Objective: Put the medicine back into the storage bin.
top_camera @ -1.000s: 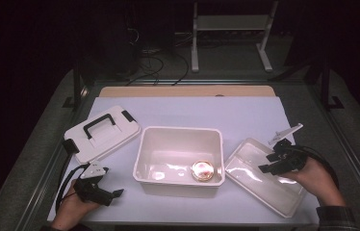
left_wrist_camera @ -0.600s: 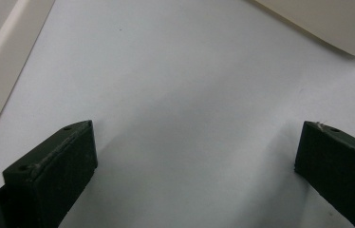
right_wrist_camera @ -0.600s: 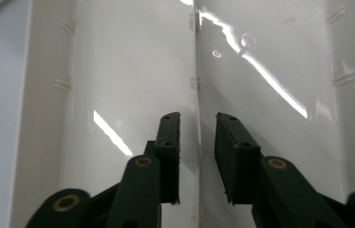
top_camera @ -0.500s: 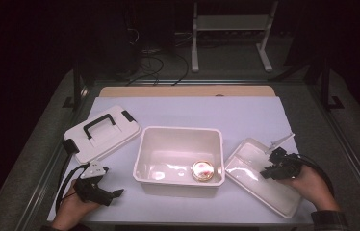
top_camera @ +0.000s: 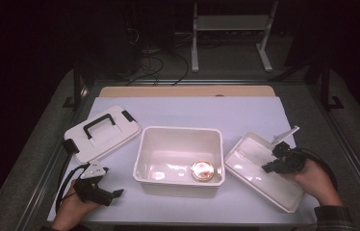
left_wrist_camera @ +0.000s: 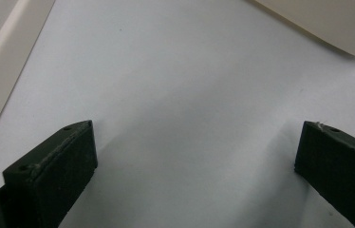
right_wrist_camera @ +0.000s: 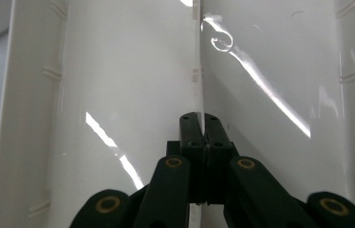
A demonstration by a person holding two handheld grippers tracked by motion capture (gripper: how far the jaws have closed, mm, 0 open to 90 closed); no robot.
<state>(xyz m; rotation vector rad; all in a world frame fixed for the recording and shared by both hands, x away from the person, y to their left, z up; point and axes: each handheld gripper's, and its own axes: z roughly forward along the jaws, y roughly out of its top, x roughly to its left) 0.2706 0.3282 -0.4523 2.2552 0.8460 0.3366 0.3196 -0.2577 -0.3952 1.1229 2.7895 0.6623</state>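
A white compartment tray [top_camera: 252, 166] lies slanted on the table's right side. My right gripper [top_camera: 267, 168] reaches into it from the right. In the right gripper view the jaws [right_wrist_camera: 199, 121] have just been closing and now pinch the thin upright divider [right_wrist_camera: 197, 71] that runs down the tray's [right_wrist_camera: 118, 95] middle. My left gripper [top_camera: 117, 193] rests low at the front left, apart from everything. In the left gripper view it [left_wrist_camera: 194, 156] stands wide open over bare white tabletop.
An open white bin [top_camera: 178, 130] sits in the middle with a round golden tin [top_camera: 203, 170] in its near right corner. A white lid with a black handle [top_camera: 102, 132] lies at the left. The table's wooden far edge [top_camera: 187, 91] borders dark floor.
My right hand has drifted slightly toward the near side of the tray, and its jaws have closed onto the tray's divider. The left hand has stayed put.
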